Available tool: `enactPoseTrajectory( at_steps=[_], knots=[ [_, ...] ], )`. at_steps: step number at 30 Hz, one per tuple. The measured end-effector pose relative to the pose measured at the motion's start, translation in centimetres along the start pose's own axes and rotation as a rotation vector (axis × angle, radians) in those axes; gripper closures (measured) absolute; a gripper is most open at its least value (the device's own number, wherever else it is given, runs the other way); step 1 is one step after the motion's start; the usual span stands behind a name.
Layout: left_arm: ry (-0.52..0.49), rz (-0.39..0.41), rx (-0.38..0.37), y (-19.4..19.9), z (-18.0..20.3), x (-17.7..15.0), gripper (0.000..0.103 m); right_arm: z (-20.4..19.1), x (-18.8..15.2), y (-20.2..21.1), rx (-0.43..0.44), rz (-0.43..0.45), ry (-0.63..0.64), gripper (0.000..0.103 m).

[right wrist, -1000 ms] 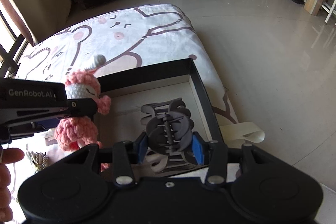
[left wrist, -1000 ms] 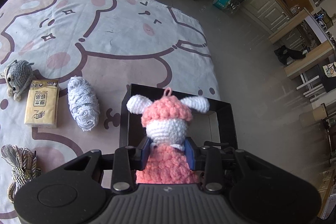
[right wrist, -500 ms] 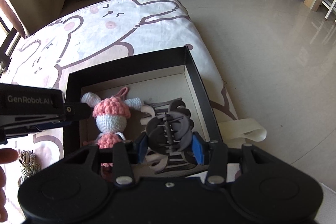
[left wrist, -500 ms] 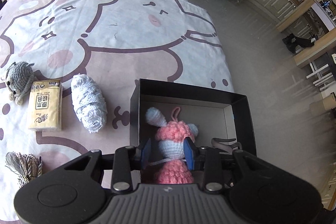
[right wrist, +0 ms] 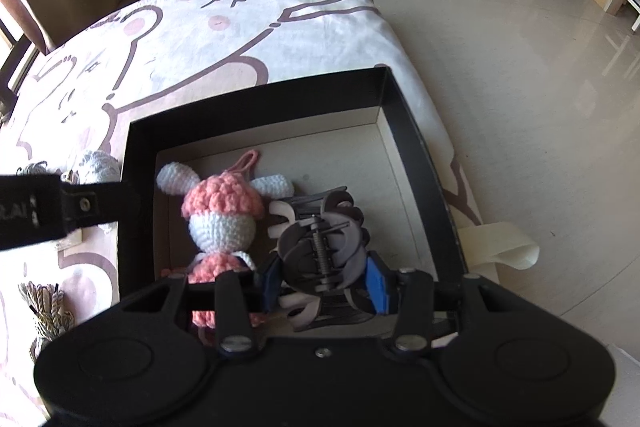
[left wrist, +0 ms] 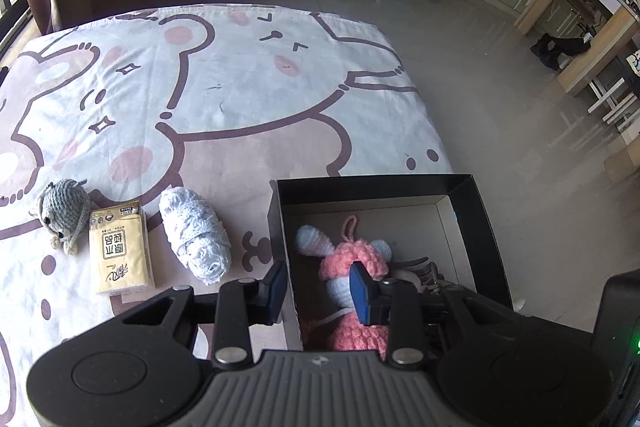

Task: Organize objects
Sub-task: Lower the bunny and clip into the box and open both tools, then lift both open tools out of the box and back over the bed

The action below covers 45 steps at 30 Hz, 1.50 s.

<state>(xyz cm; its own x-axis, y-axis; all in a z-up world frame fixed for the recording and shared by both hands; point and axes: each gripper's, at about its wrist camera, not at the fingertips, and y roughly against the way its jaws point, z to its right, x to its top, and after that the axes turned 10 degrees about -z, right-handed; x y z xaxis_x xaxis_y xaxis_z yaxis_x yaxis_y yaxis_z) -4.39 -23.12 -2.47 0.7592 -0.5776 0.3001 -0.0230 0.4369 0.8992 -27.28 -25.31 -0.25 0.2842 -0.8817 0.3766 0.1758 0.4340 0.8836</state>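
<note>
A pink and white crochet bunny (left wrist: 352, 275) lies inside the black box (left wrist: 486, 227); it also shows in the right wrist view (right wrist: 222, 215), lying free in the box (right wrist: 416, 155). My left gripper (left wrist: 320, 291) is open above the box's left wall, no longer touching the bunny. My right gripper (right wrist: 324, 283) is shut on a dark grey hair claw clip (right wrist: 320, 247) and holds it low over the box's near right part, beside the bunny.
On the bear-print cloth left of the box lie a white yarn ball (left wrist: 196, 243), a yellow tissue pack (left wrist: 120, 247) and a grey crochet toy (left wrist: 62, 215). A tasselled cord bundle (right wrist: 48, 307) lies at the near left. The cloth's right edge drops to tiled floor.
My left gripper lowered the bunny into the box, opened and let it go, then drew back to the left. The right gripper kept the clip and moved slightly lower over the box.
</note>
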Motion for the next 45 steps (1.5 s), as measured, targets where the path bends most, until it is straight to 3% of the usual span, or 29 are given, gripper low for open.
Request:
enactPoseTrajectory(
  at_steps=[12, 14, 17, 22, 45],
  knots=[
    [-0.035, -0.037, 0.091, 0.1, -1.5, -0.1, 0.068, -2.5, -0.4, -0.5, 0.015, -0.024, 0.097, 0.055],
    [-0.052, -0.050, 0.101, 0.1, -1.5, -0.3, 0.067, -2.3, -0.5, -0.3, -0.007, -0.019, 0.072, 0.039],
    [-0.073, -0.069, 0.109, 0.1, -1.4, -0.6, 0.066, -1.4, -0.5, 1.1, 0.002, 0.017, 0.019, 0.029],
    [-0.105, -0.086, 0.136, 0.4, -1.1, -1.1, 0.047, -0.1, -0.7, 3.4, 0.009, 0.049, -0.064, 0.026],
    [-0.180, -0.059, 0.180, 4.1, -2.1, -3.2, 0.015, 0.7, -3.5, 8.8, -0.115, 0.152, -0.081, 0.005]
  ],
)
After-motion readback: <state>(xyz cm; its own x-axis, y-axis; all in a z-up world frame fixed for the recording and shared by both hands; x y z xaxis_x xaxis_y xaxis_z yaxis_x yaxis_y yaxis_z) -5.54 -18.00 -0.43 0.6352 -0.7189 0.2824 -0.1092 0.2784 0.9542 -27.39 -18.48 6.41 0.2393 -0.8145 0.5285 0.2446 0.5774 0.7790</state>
